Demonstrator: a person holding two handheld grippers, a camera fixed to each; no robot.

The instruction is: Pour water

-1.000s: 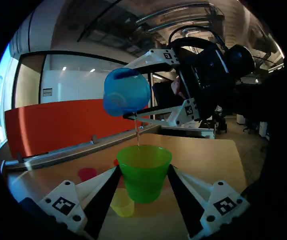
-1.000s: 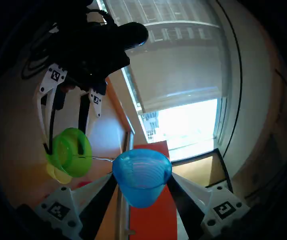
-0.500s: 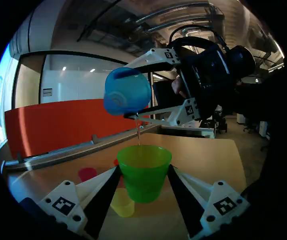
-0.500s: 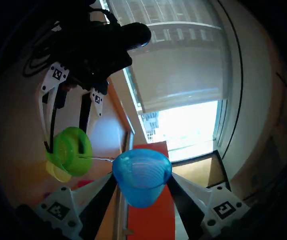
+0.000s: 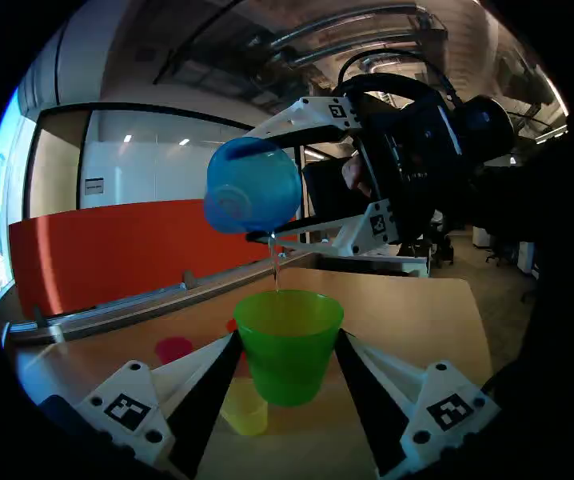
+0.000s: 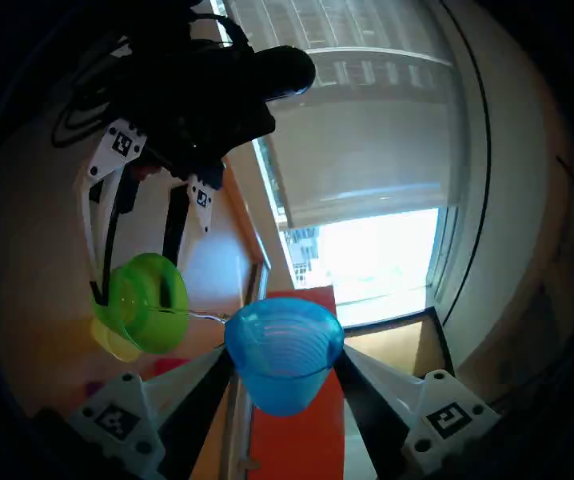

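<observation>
Orange partition (image 5: 127,248) and ceiling pipes are backing a pale wooden table (image 5: 415,312). The left gripper (image 5: 288,340) is clamping both fingers on an upright green cup (image 5: 288,364) over the table. Higher up, the right gripper (image 6: 284,356) is squeezing a blue cup (image 5: 251,188) tipped on its side, and a thin water stream (image 5: 274,268) is falling from its rim into the green cup. A yellow cup (image 5: 245,406) and a pink cup (image 5: 173,349) are standing toward the table edge along the partition.
</observation>
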